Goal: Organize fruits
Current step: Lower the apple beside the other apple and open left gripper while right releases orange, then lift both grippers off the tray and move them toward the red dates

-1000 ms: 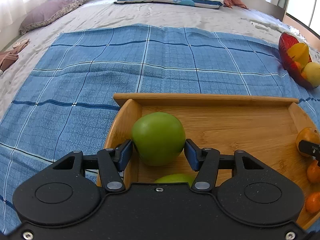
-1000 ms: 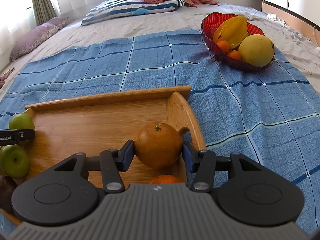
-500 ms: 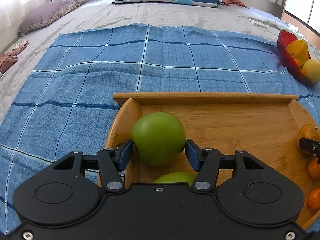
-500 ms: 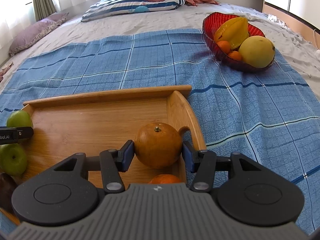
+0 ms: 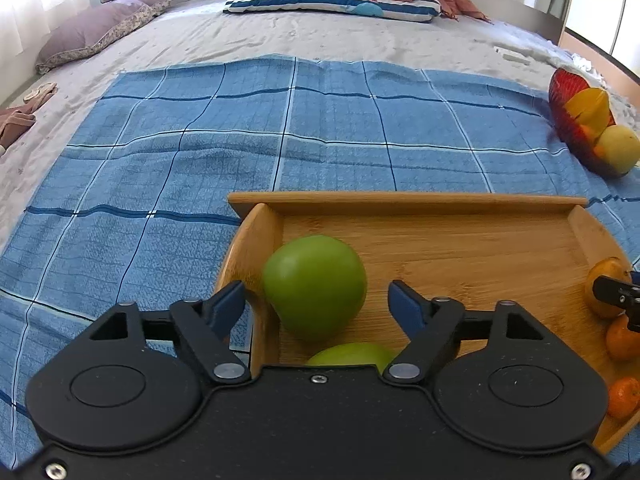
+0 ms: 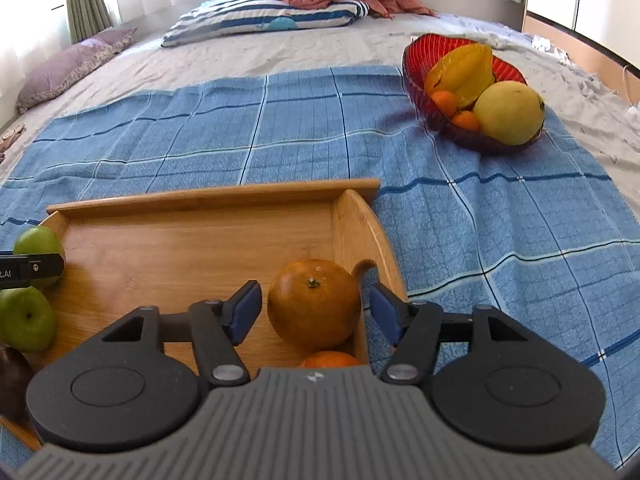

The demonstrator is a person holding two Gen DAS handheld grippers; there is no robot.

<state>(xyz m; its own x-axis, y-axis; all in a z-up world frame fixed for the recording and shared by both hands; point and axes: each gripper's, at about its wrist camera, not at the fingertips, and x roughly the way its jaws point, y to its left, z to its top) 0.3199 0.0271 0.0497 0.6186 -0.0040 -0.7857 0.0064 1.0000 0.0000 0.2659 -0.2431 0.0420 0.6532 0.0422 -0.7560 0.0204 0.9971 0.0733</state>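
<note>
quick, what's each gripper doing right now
Left gripper: fingers opening, apart from the round green apple between them.
Right gripper: fingers opening, apart from the round orange between them.

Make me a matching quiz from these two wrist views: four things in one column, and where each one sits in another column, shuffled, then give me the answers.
Things:
1. green apple
2. large orange
3. starfruit
4. striped pillow

Places:
A. in the red bowl
B. at the far end of the bed
C. between the opening jaws of the right gripper, by the wooden tray's right wall
D. between the opening jaws of the left gripper, by the tray's left wall

Pairs: 1-D, 2-C, 3-A, 4-B
</note>
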